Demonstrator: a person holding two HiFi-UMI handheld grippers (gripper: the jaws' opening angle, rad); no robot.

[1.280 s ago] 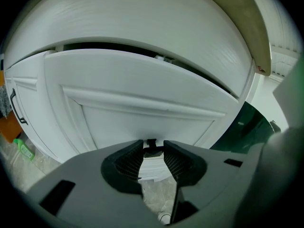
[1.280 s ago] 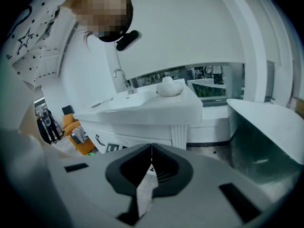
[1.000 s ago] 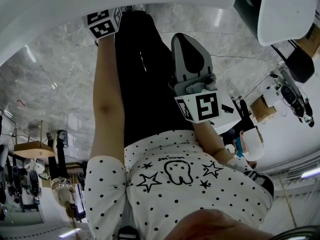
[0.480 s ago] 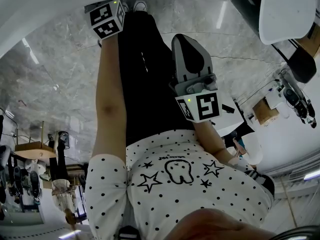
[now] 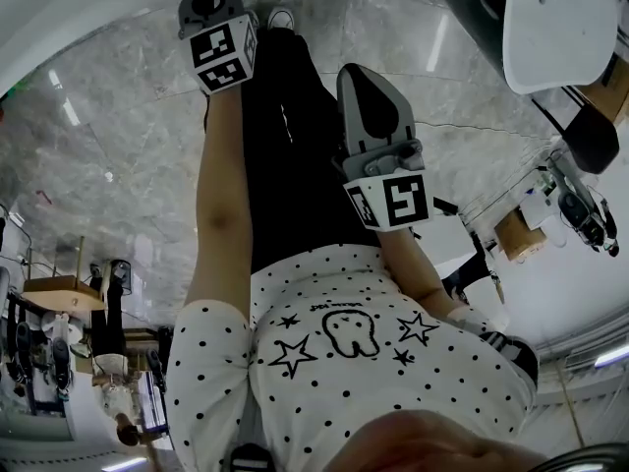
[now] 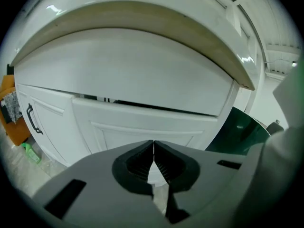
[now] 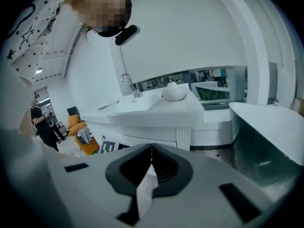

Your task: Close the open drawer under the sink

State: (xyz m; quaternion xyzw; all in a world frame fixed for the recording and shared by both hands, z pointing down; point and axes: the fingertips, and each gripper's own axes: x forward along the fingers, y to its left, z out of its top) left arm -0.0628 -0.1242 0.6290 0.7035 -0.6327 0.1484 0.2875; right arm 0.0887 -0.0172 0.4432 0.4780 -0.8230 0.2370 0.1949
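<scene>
In the left gripper view a white vanity fills the frame, its countertop edge (image 6: 142,37) arching above. Under it the drawer front (image 6: 142,125) stands slightly out, with a dark gap along its top. My left gripper (image 6: 153,142) is a short way in front of the drawer, not touching it; its jaws have just been closing, meet at the tips and hold nothing. In the head view only its marker cube (image 5: 224,52) shows, by the counter's edge. My right gripper (image 7: 152,147) is shut and empty, held by the person's leg (image 5: 295,165).
A cabinet door with a black handle (image 6: 32,120) sits left of the drawer, with a green bottle (image 6: 29,151) on the floor below. A dark green object (image 6: 242,132) stands at the right. The right gripper view shows another sink counter (image 7: 156,108) and a white tub (image 7: 270,127).
The left gripper's marker cube has come up nearer the head camera and further out from under the counter's edge. The right gripper has stayed where it was.
</scene>
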